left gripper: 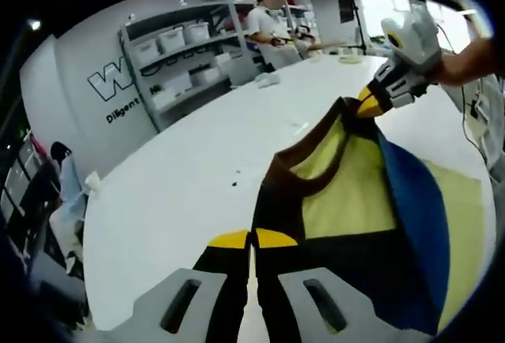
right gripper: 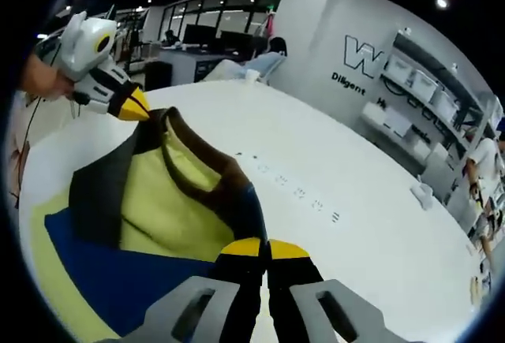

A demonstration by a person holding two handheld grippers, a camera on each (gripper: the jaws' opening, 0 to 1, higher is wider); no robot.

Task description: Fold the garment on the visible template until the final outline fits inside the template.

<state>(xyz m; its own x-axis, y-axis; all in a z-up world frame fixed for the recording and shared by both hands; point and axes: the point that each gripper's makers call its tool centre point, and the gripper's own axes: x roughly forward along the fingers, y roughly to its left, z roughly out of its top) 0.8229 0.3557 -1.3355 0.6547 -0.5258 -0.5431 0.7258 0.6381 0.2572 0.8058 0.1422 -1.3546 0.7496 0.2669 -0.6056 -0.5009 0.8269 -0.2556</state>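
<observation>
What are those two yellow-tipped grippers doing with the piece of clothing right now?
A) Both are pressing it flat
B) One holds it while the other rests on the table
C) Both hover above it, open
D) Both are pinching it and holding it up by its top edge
D: the left gripper and the right gripper are each shut on the garment, whose collar edge hangs stretched between them above the white table.

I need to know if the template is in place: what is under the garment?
A pale yellow template lies on the white table under the garment, showing past its blue edge. The part beneath the cloth is hidden.
</observation>
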